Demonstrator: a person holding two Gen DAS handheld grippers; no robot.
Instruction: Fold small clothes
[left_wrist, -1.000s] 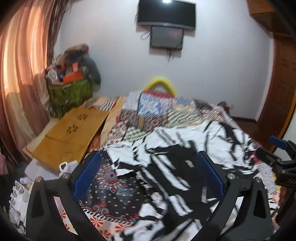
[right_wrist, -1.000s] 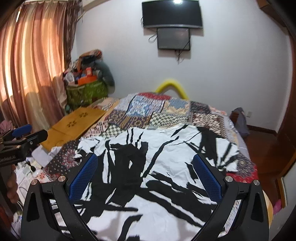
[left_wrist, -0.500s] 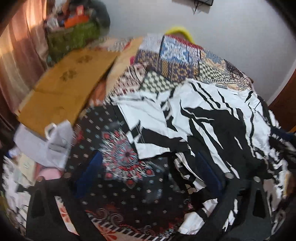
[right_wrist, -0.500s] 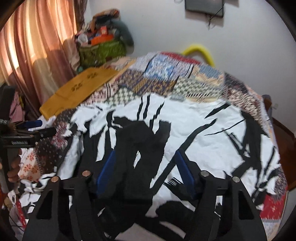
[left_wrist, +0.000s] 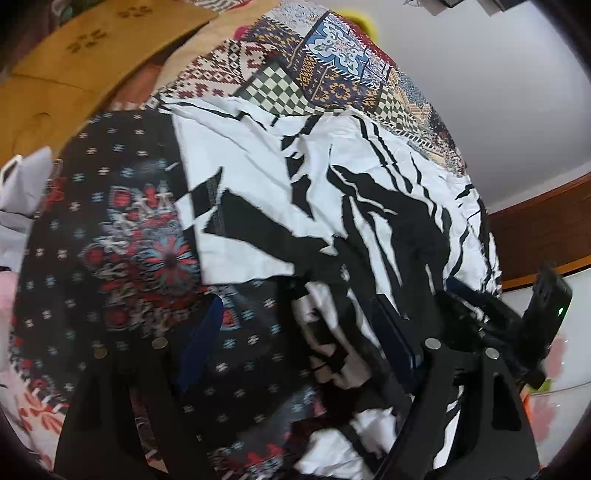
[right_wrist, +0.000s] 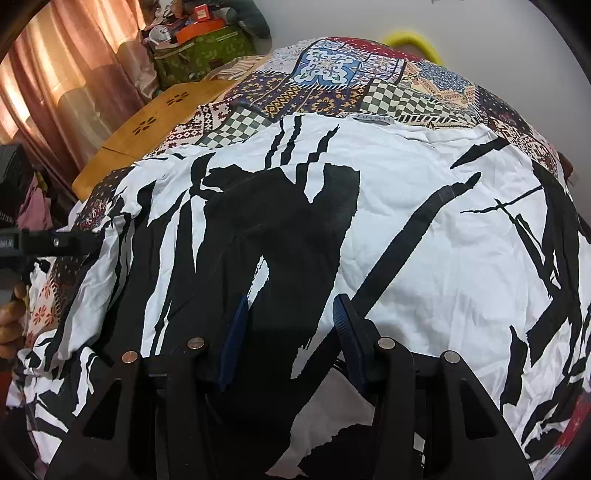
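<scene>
Bed (right_wrist: 369, 92): patchwork quilt cover, carries everything. Dark floral cloth (left_wrist: 122, 236) lies on the bed's left side, partly under the garment.

Garment (right_wrist: 424, 229): white w/ black brush-stroke print, spread roughly flat across the bed, neck label at the far edge. Left part is rumpled; in the left wrist view a sleeve-like flap (left_wrist: 236, 199) lies over the floral cloth, and the near hem is bunched up.

Left tongs (left_wrist: 295, 343): low over the bunched near-left edge. Fingers stand apart w/ crumpled fabric lying between them; not pinched as far as I can see, so released. Frame is blurred, contact w/ fabric not certain.

Right tongs (right_wrist: 290, 332): low over the near hem, approx mid-garment. Blue pads (right_wrist: 236, 332) partly drawn in, w/ a gap between; fabric lies in the gap, but I see no pinched ridge. Clamped or not: cannot tell.

Step, my reading: start of first fold, both tongs taking hold of the near edge. No fold made yet.

Next move needs: firm pinch on the garment layer only (left side risks catching the floral cloth too), then both lifted together and carried toward the far edge, keeping the hem taut so the rumpled left part flattens.
</scene>
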